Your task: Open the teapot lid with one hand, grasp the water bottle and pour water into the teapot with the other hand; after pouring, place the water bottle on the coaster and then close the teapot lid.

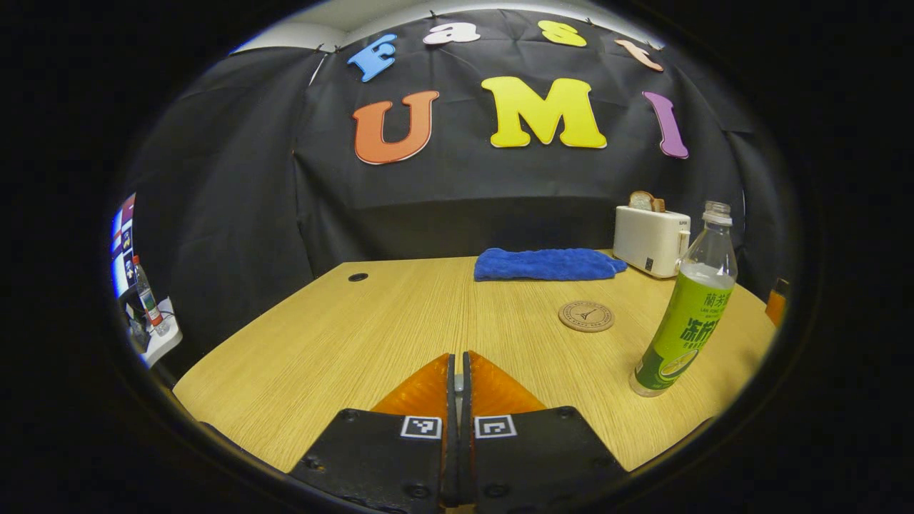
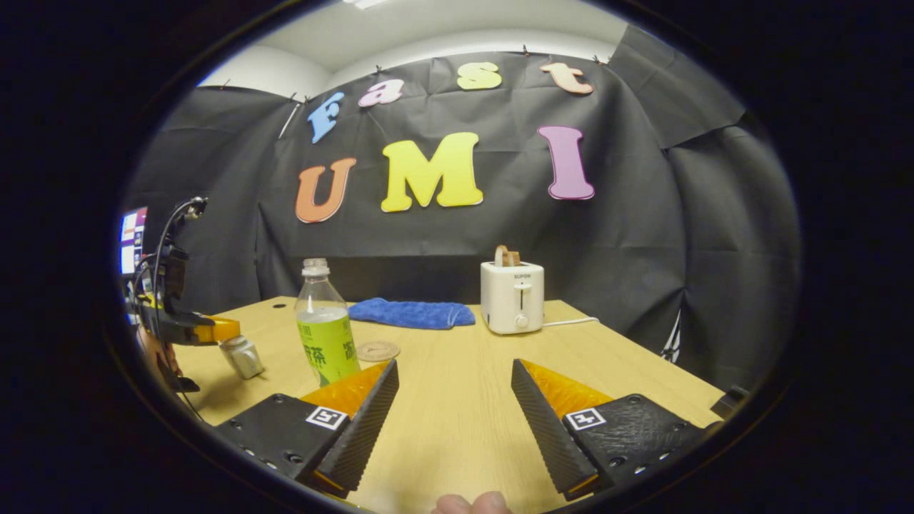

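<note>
Left gripper view looks across a pale wood-grain table (image 1: 343, 335) with the left gripper (image 1: 458, 371) clenched, its two fingers pressed together with nothing visible between them. To its right stands the clear plastic water bottle with a green label (image 1: 687, 314), uncapped, upright and partly full. Just behind it lies the round brown cork-like coaster (image 1: 586, 316), apart from the bottle. A rumpled blue cloth (image 1: 546, 263) lies near the far edge, beside a cream toaster (image 1: 651, 240) with bread sticking out of its slot.

Right gripper view shows the right gripper (image 2: 455, 389) released, ribbed fingers spread wide over bare table, grasping nothing. The bottle stands just beyond its left finger. Far left, the other gripper hangs above a small pale object (image 2: 243, 355); I cannot tell whether this belongs to the teapot.
</note>
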A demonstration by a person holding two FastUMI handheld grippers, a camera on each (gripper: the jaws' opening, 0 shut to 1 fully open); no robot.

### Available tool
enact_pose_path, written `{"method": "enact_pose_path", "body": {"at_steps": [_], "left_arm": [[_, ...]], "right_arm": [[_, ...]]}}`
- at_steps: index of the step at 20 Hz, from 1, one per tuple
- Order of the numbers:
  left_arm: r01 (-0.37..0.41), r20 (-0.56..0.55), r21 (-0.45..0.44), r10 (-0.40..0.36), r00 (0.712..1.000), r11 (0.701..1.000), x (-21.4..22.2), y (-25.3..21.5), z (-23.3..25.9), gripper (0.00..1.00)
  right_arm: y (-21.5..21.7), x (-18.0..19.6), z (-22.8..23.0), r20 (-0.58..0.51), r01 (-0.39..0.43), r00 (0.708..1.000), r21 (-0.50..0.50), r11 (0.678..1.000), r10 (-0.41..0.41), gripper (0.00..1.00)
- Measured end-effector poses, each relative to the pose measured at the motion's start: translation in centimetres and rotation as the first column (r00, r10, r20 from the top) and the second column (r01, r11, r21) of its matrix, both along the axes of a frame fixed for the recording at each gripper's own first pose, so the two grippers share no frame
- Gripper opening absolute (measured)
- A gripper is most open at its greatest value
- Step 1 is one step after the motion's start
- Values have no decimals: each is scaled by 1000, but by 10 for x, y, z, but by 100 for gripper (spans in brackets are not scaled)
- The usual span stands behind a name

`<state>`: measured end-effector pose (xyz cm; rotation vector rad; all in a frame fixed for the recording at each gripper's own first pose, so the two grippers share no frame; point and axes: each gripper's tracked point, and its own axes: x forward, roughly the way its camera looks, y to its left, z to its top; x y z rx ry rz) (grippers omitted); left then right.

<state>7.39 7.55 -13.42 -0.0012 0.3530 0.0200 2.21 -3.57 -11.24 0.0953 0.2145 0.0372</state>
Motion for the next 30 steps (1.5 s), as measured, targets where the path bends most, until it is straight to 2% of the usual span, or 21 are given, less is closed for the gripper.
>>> {"method": "enact_pose_path", "body": {"at_steps": [5,10,14,17,23,30], "left_arm": [[6,58,-41,-4,998,999,-6,3,18,3],[9,110,-75,-1,994,997,-30,15,36,3],[23,149,-87,-10,989,996,-50,25,56,3],[17,180,-51,-8,984,999,-60,38,75,2],[26,180,-68,-13,984,997,-66,44,81,2],[31,159,-71,-19,987,997,-66,49,72,2]], "right_arm": [[29,0,-4,-21,-97,995,-6,995,97,95],[69,6,-6,-45,-213,976,-34,977,211,96],[96,22,-17,-100,-260,962,-42,965,254,95],[113,33,-16,-103,-263,961,-45,964,257,95],[139,51,-21,-110,-265,960,-82,961,256,95],[150,70,-17,-76,-224,972,-39,974,221,95]]}}
